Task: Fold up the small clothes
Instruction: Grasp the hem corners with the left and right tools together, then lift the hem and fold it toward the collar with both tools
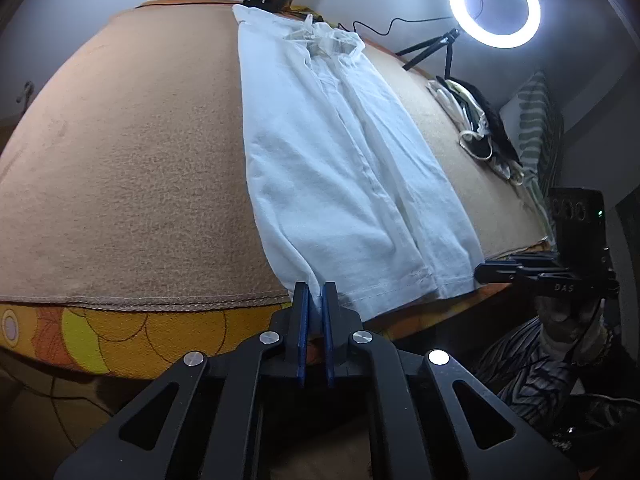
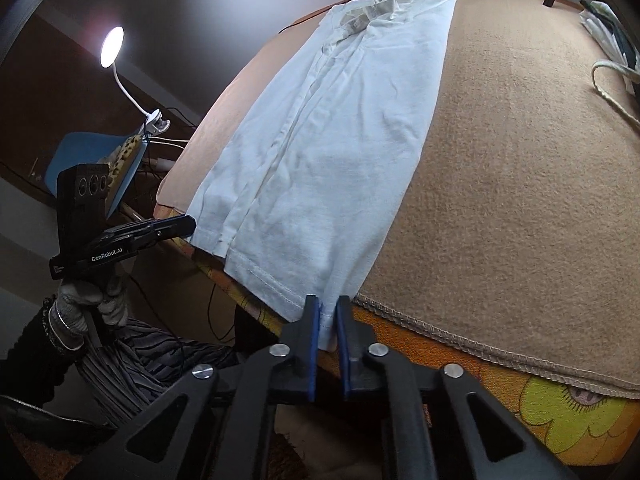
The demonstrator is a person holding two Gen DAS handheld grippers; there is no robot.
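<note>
A white shirt [image 1: 340,152] lies lengthwise on the tan blanket [image 1: 132,160], folded into a long narrow strip with its collar at the far end. My left gripper [image 1: 315,294] is shut on the shirt's left hem corner at the near table edge. My right gripper [image 2: 328,308] is shut on the shirt's [image 2: 336,132] right hem corner. The right gripper also shows in the left wrist view [image 1: 484,272] at the hem's other corner, and the left gripper shows in the right wrist view [image 2: 188,224].
A ring light [image 1: 494,4] on a tripod stands at the far right. A pile of clothes [image 1: 480,128] lies on the blanket's right side. A gooseneck lamp [image 2: 112,46] and a blue chair [image 2: 88,160] stand left of the table. An orange floral sheet [image 1: 120,336] hangs over the front edge.
</note>
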